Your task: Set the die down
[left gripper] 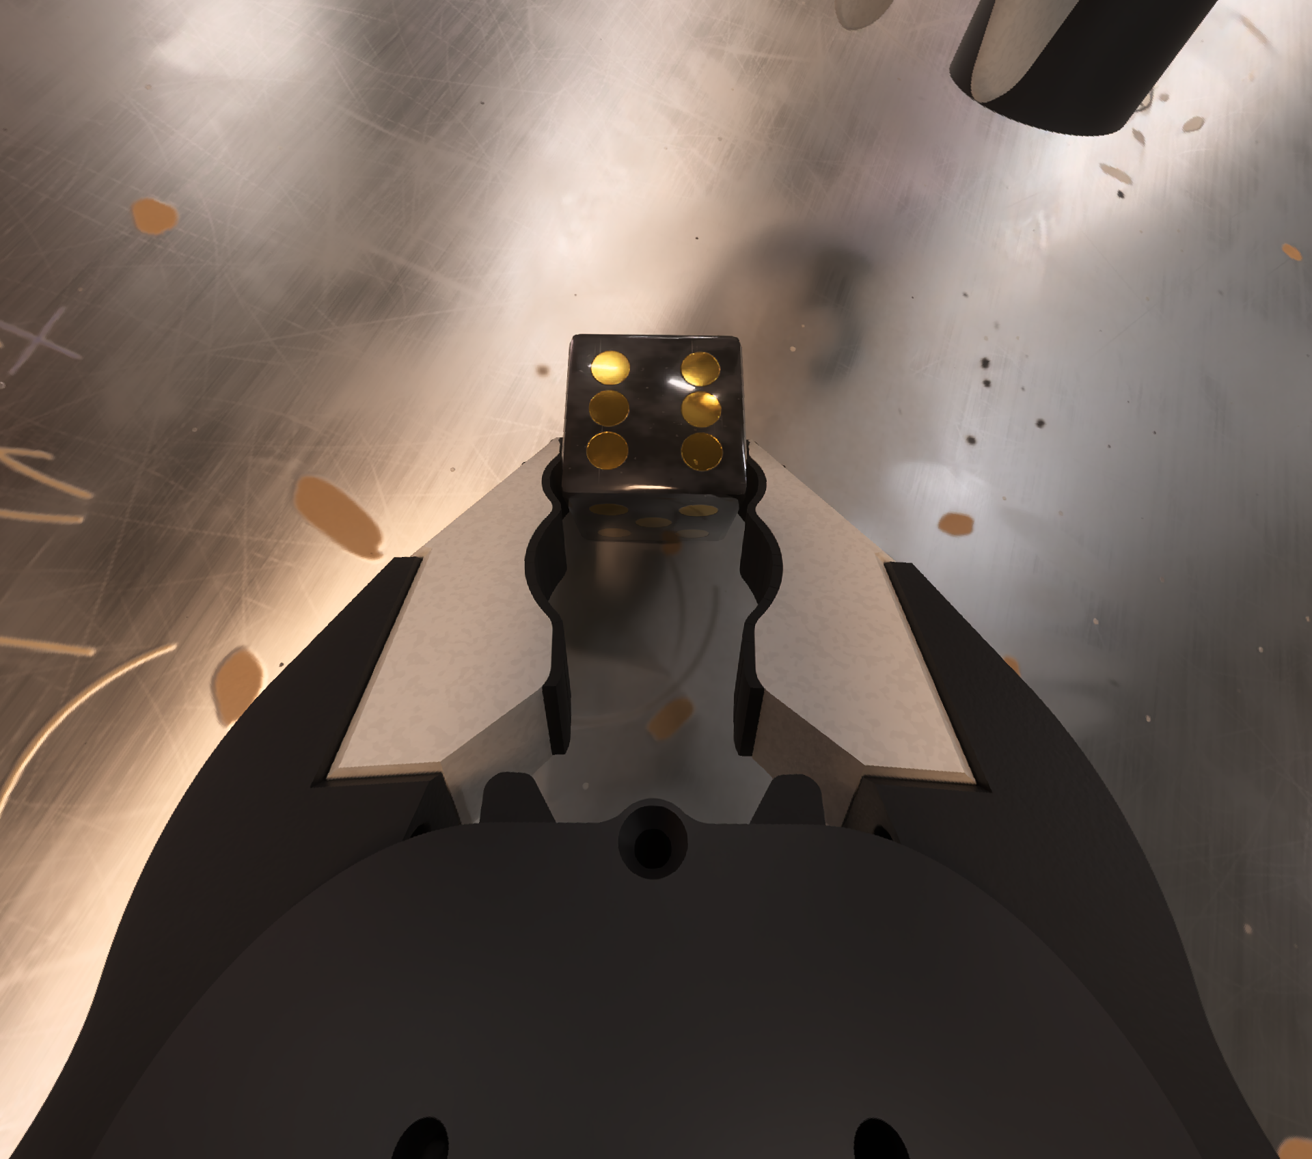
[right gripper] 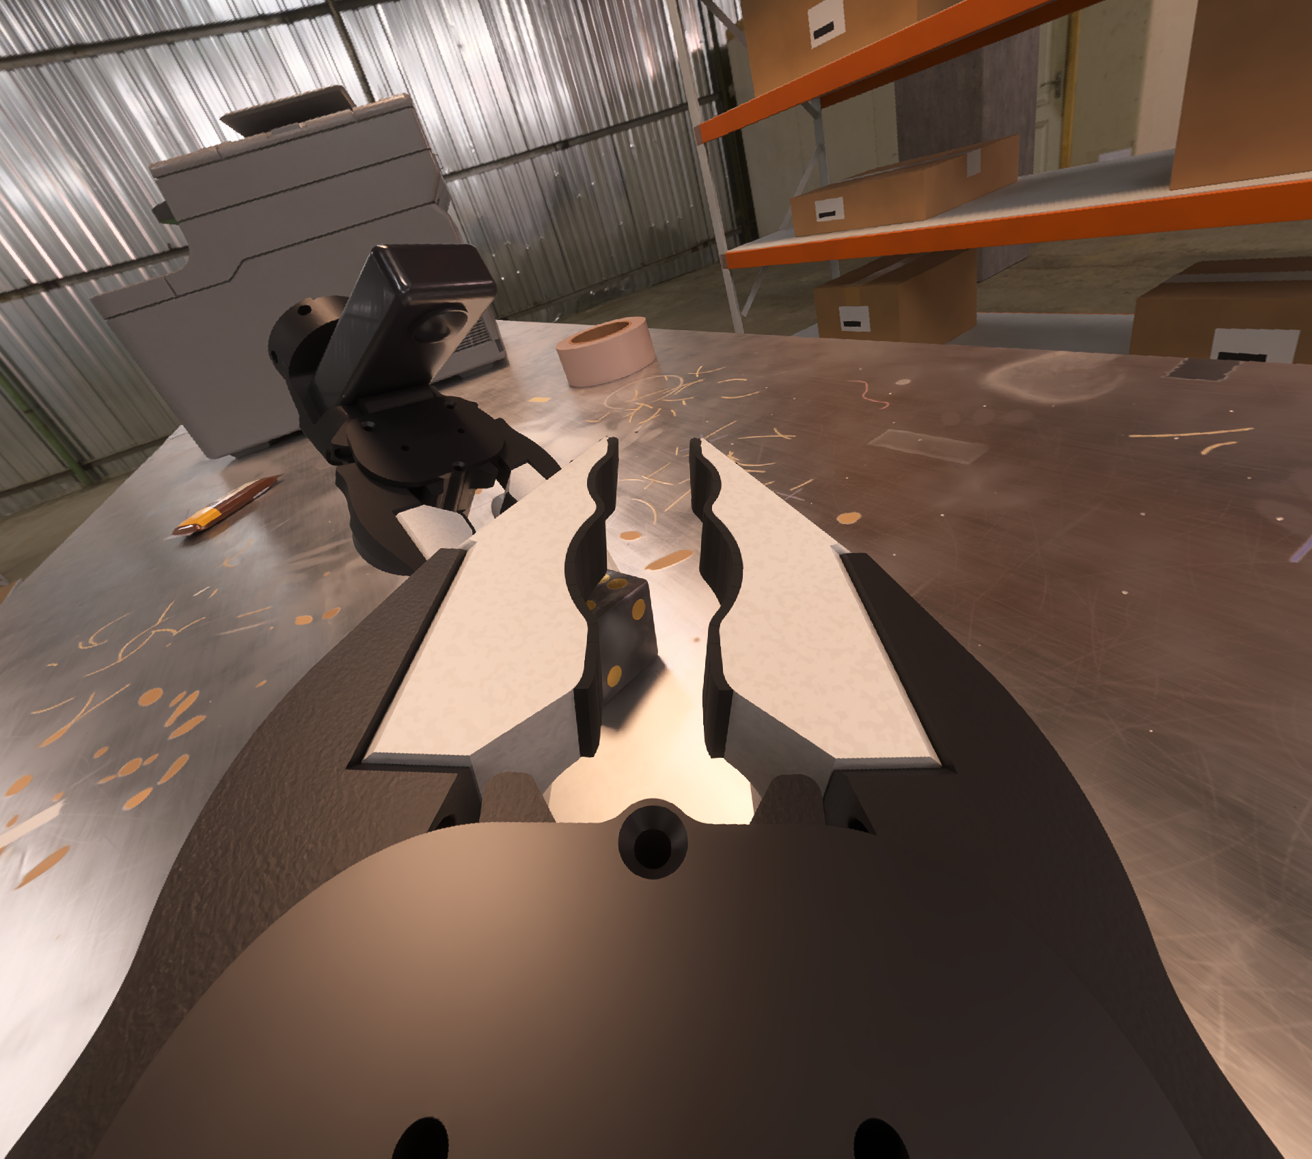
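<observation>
A black die (left gripper: 653, 415) with gold pips sits between the fingertips of my left gripper (left gripper: 653, 466), six pips facing the camera. The pads touch both its sides. Its underside is at or just above the scratched metal table (left gripper: 355, 131); its reflection shows right below. In the right wrist view the die (right gripper: 628, 617) shows low on the table through the gap of my right gripper (right gripper: 653, 447), which is open and empty above it. The left gripper's body (right gripper: 412, 443) is there too, its fingertips hidden. The right gripper's fingers (left gripper: 1008, 24) show at the left wrist view's top right.
On the metal table (right gripper: 994, 521) a roll of tape (right gripper: 603, 351) lies at the back, a grey printer (right gripper: 298, 244) at the back left and a pencil (right gripper: 227, 504) at the left. Orange shelves with cardboard boxes (right gripper: 887, 3) stand behind on the right.
</observation>
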Controlling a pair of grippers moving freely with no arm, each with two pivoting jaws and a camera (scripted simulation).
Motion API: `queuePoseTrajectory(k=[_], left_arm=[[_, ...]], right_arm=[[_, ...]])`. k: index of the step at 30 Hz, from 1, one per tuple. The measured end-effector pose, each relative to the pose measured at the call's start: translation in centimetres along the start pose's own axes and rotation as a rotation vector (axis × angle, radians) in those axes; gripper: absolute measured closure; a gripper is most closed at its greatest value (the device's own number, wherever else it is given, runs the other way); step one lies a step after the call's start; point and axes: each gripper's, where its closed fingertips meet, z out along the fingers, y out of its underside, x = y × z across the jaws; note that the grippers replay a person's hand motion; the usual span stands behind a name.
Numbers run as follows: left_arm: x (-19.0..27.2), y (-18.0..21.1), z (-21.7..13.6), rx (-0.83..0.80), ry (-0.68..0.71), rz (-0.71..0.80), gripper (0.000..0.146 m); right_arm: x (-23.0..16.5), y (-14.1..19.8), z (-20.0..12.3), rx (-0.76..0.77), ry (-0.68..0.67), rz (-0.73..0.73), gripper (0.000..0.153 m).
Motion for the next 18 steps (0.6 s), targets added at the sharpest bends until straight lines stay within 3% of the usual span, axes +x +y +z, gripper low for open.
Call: queuePoseTrajectory(k=[14, 18], left_arm=[[0.2, 0.1, 0.1, -0.01, -0.017, 0.029, 0.099], [0.2, 0.1, 0.0, -0.009, -0.017, 0.025, 0.099]], right_arm=[[1.0, -0.3, -0.5, 0.024, 0.052, 0.035, 0.135], [2.7, 1.4, -0.6, -0.121, 0.183, 0.02, 0.141]])
